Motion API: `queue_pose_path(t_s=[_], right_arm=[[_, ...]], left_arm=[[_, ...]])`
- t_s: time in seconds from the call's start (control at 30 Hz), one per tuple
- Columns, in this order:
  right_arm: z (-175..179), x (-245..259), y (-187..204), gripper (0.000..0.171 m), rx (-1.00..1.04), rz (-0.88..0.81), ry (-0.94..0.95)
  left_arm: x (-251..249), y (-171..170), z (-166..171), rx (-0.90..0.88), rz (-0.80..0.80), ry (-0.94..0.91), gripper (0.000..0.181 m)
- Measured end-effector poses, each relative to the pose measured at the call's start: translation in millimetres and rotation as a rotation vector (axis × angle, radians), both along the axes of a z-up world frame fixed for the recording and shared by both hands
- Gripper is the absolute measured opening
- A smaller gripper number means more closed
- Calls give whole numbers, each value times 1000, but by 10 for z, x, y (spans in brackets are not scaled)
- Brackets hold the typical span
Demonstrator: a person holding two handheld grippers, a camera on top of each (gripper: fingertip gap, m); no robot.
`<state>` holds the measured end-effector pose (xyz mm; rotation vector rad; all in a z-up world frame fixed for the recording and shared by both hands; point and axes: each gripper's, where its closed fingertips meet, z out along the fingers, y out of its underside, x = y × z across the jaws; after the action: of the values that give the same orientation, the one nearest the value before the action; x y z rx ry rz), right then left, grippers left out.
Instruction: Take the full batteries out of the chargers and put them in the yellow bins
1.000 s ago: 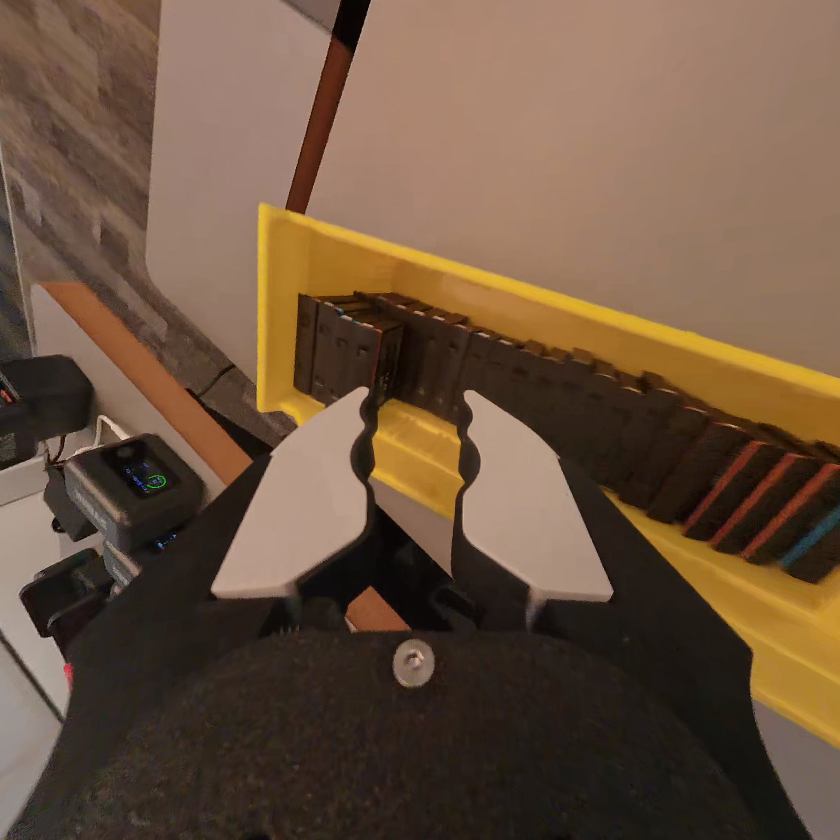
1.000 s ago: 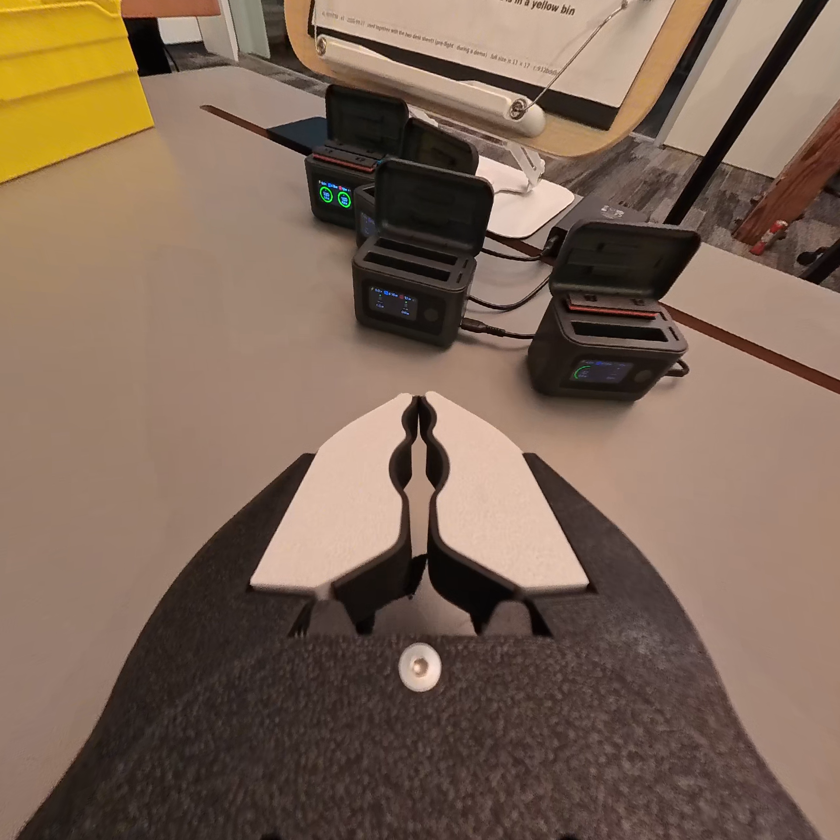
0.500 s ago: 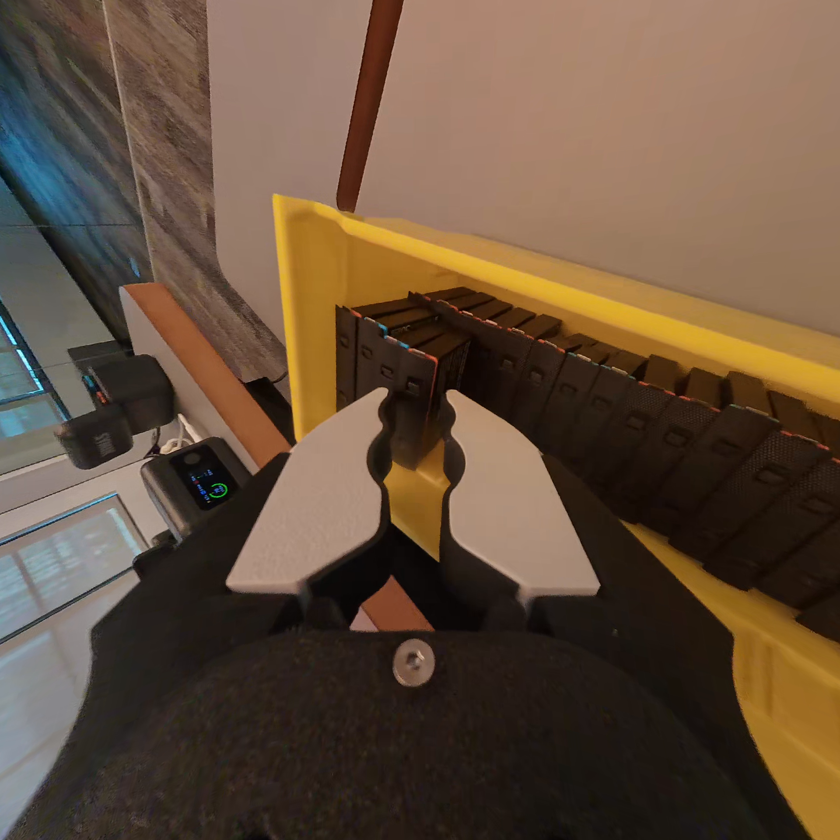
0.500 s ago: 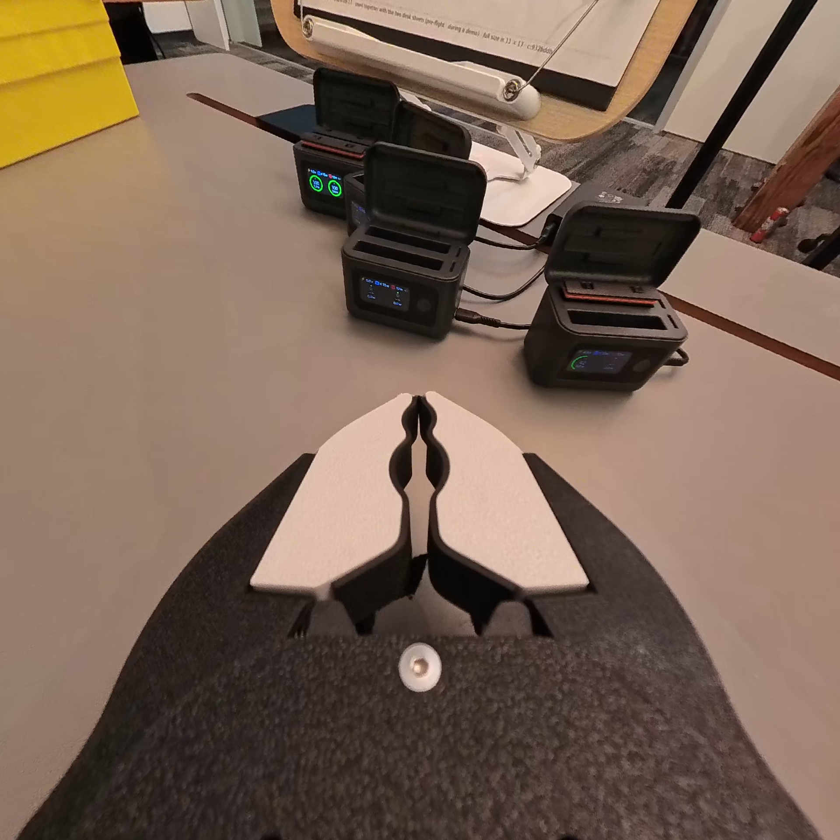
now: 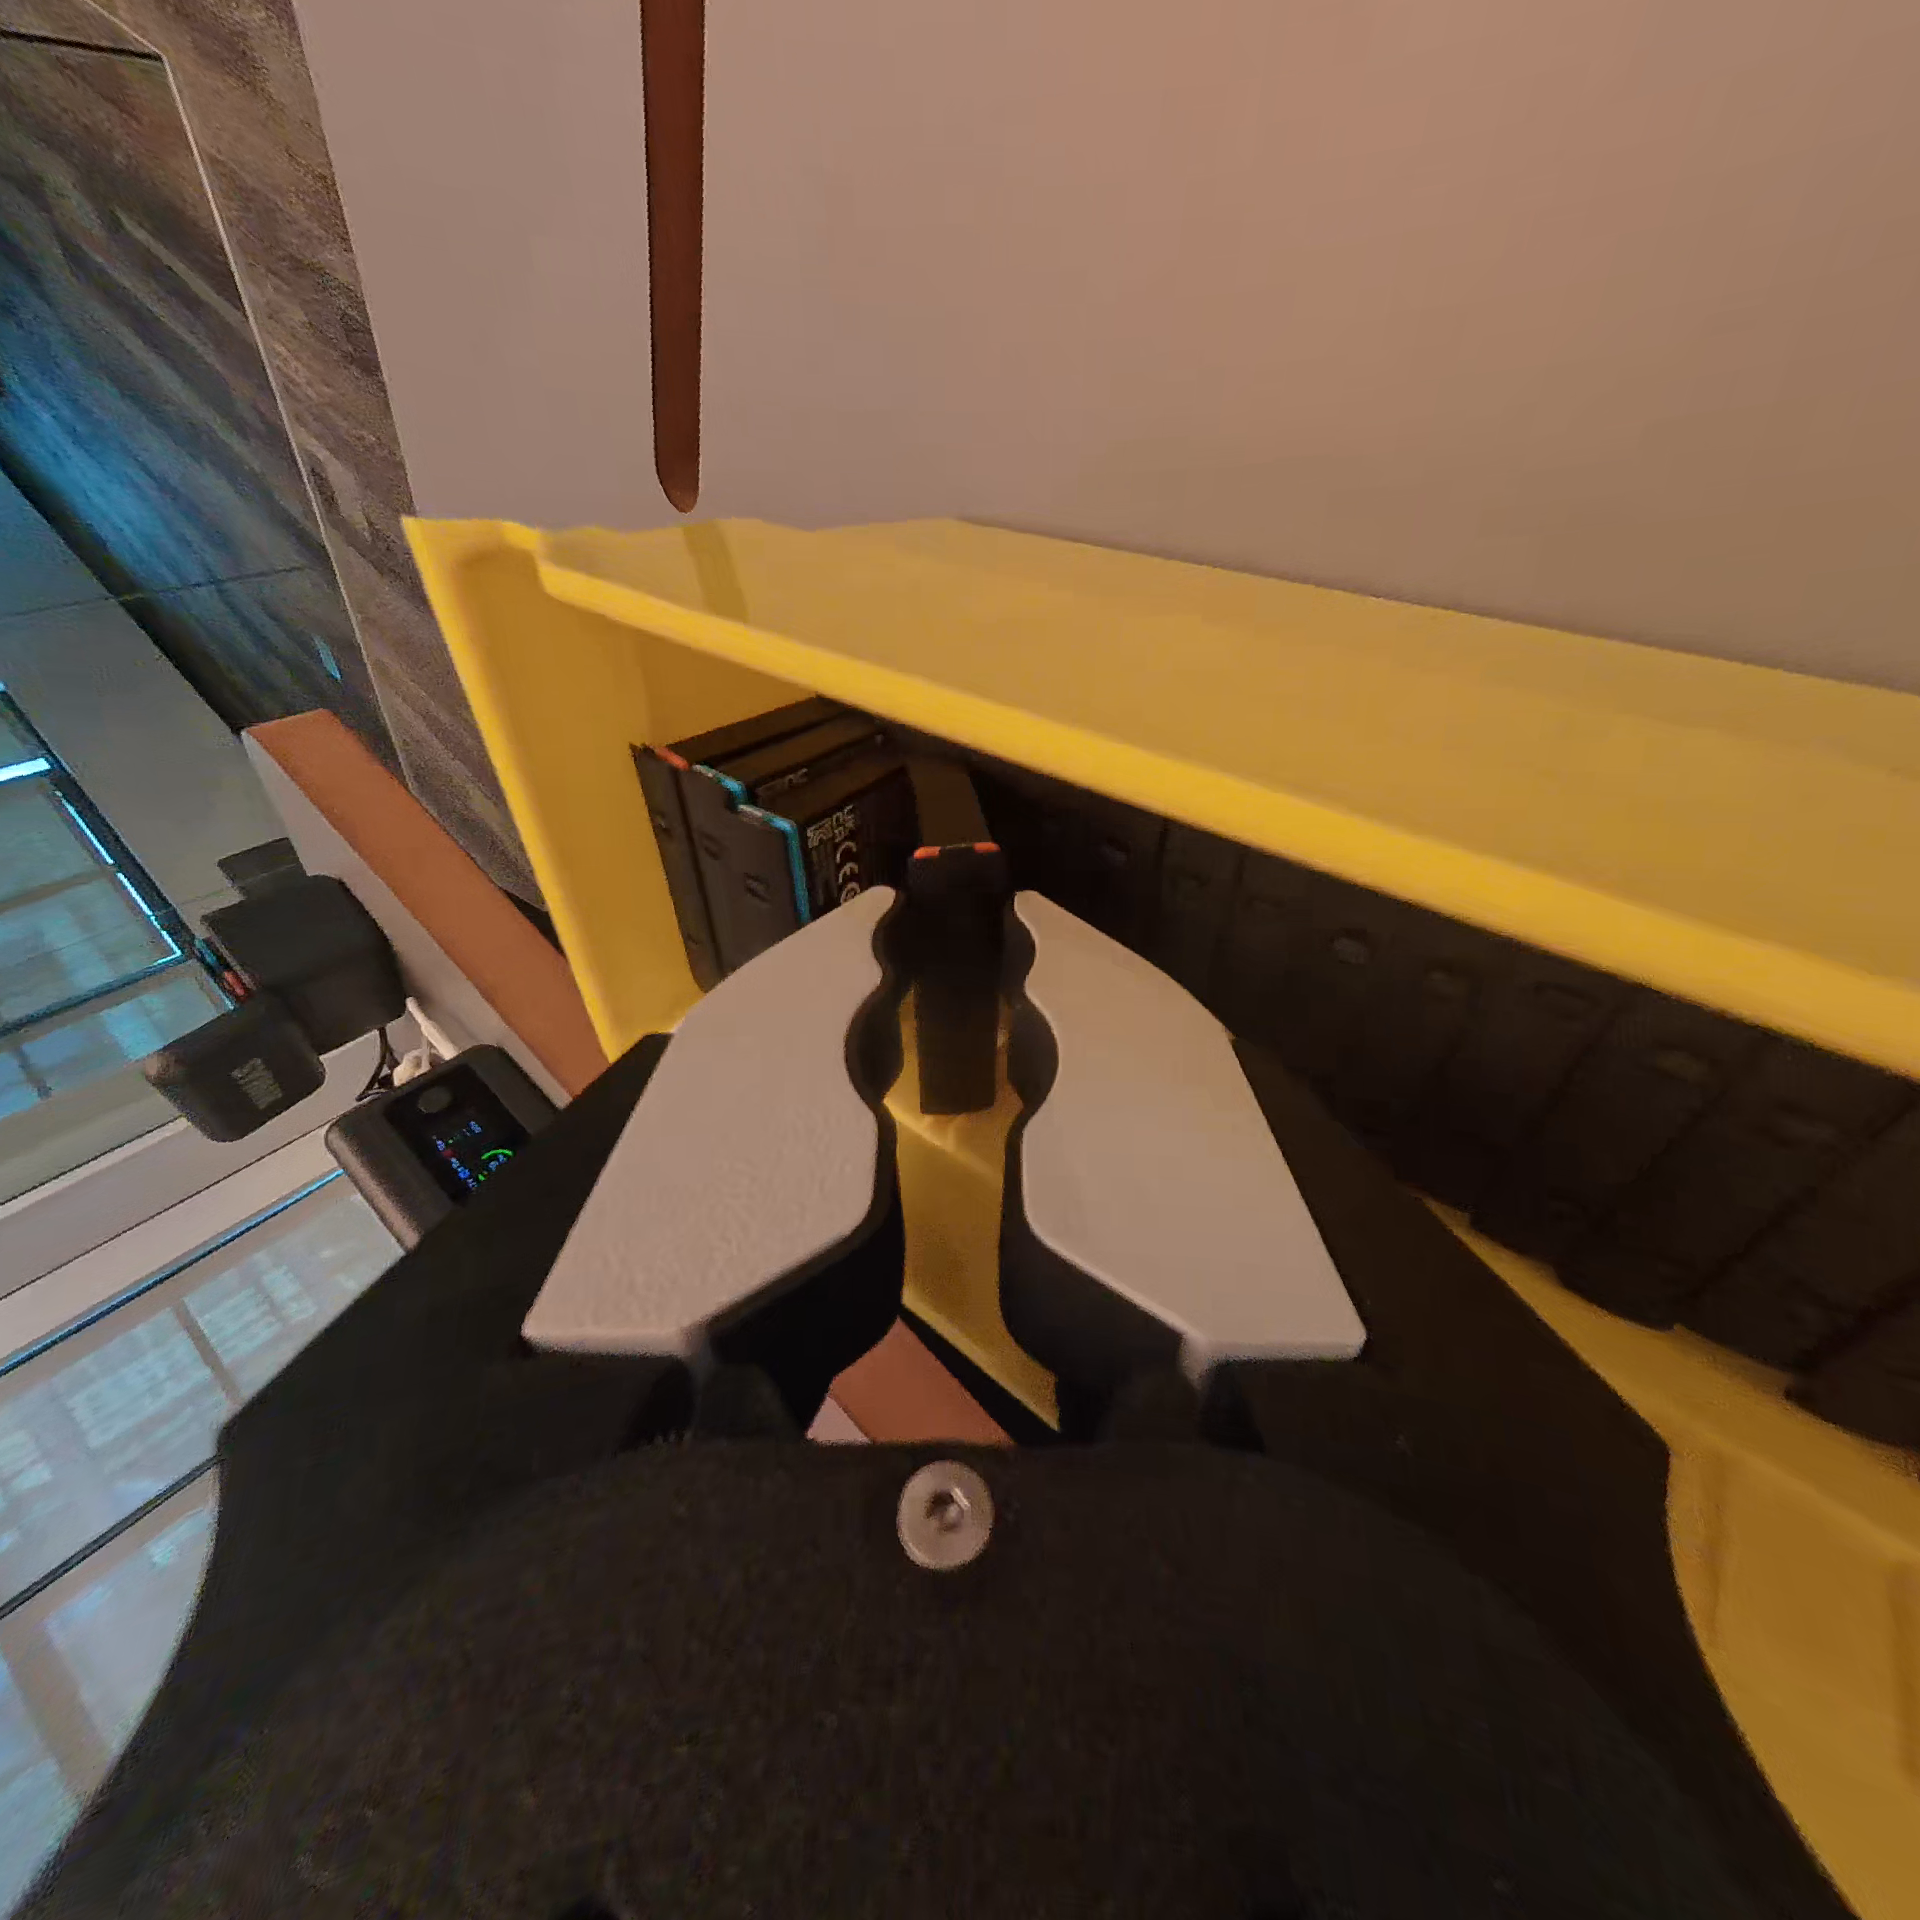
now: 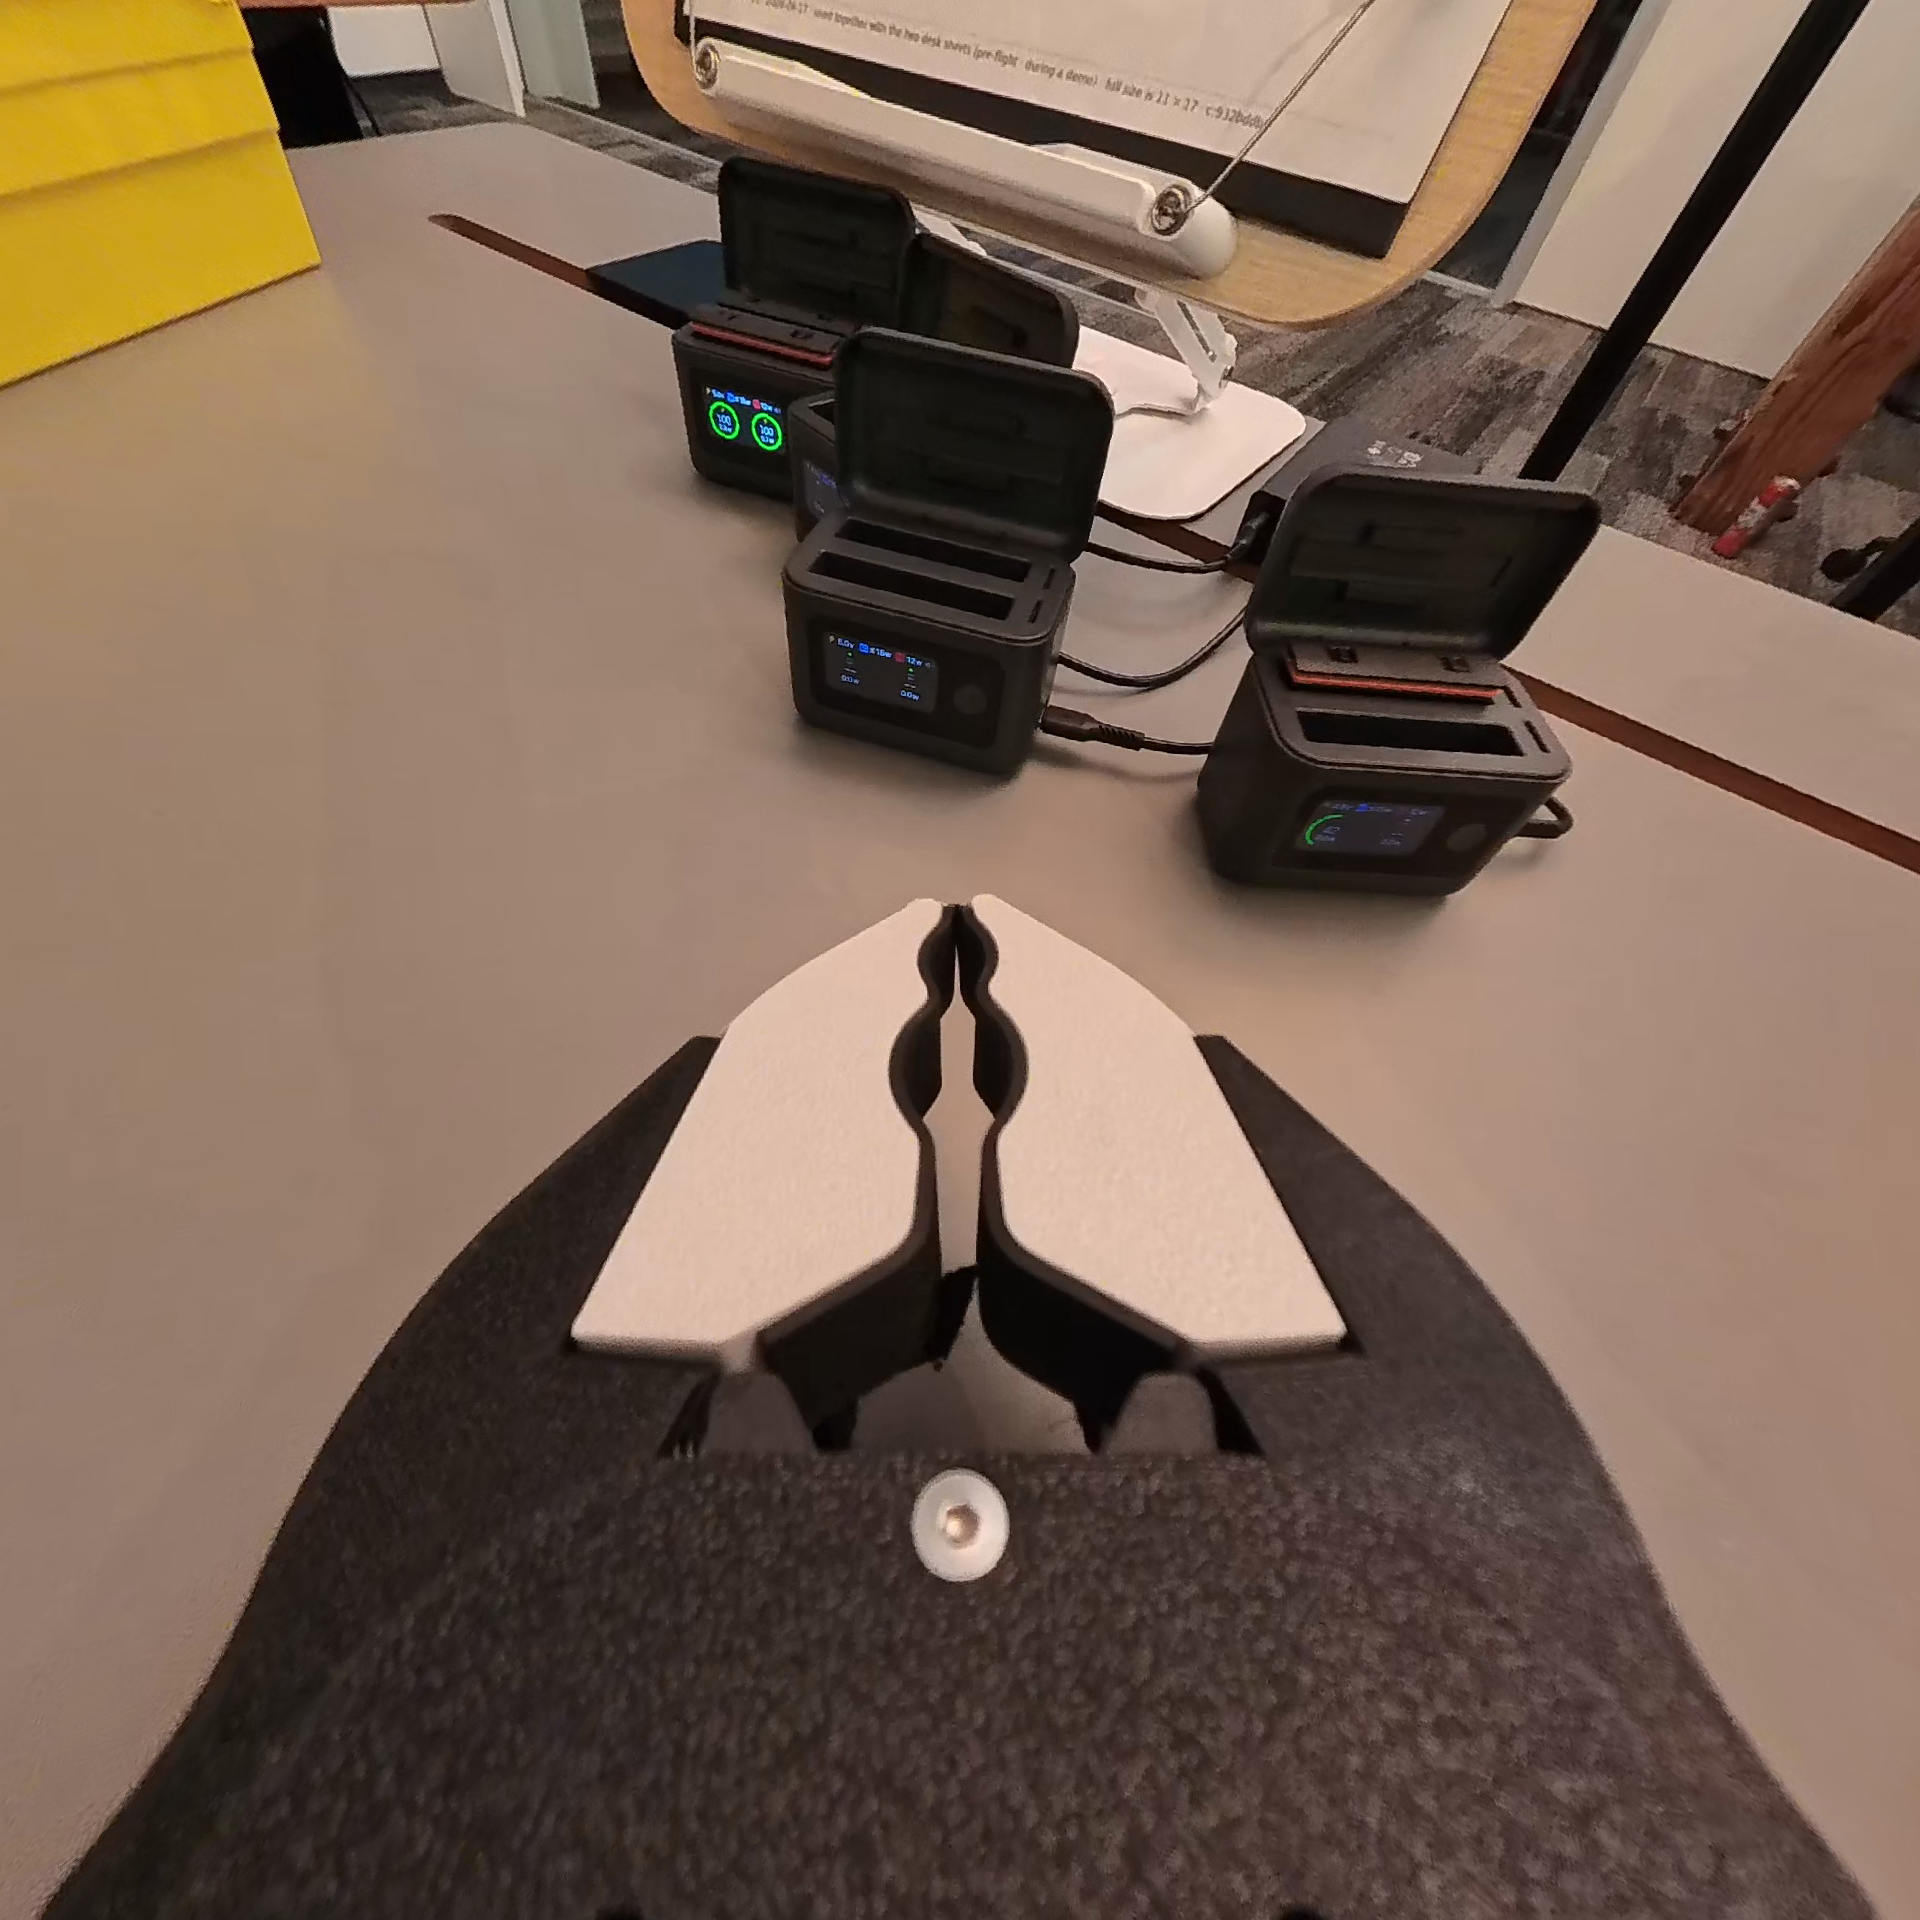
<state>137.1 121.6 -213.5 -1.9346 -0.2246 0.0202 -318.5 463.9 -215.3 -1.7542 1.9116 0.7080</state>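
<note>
— Grey bench (image 6: 364,727), chargers (image 6: 920,665) around one o'clock; right claw (image 6: 958,914) clenched on nothing.
— Left claw (image 5: 954,914) grasps a battery (image 5: 954,997) (orange-tipped) at the yellow bin (image 5: 1299,727).

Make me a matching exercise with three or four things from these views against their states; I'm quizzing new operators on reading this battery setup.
Things:
1. left gripper
2. right gripper
3. middle charger
4. far charger

States:
A. lid open, both slots empty
B. shut, holding nothing, above the table
C. two green rings on its screen
D. shut on a battery at the yellow bin

Pairs: 1-D, 2-B, 3-A, 4-C
</note>
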Motion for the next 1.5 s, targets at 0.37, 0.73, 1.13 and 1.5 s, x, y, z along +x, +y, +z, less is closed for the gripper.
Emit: queue_pose_path(t_s=[0.37, 0.73, 1.13, 1.5], right_arm=[[194, -286, -30, 1, 98, 148, -73], [563, -1247, -222, 22, 166, 534, -411], [240, -1467, -209, 14, 139, 619, -556], [476, -1377, -287, 10, 194, 692, -77]], left_arm=[[577, -634, 937, 8, -100, -340, 16], [2477, -2895, 704, -400, -691, -536, 15], [3023, -3682, 275, -538, -885, -446, 15], [3123, -3617, 497, -547, -854, -701, 20]])
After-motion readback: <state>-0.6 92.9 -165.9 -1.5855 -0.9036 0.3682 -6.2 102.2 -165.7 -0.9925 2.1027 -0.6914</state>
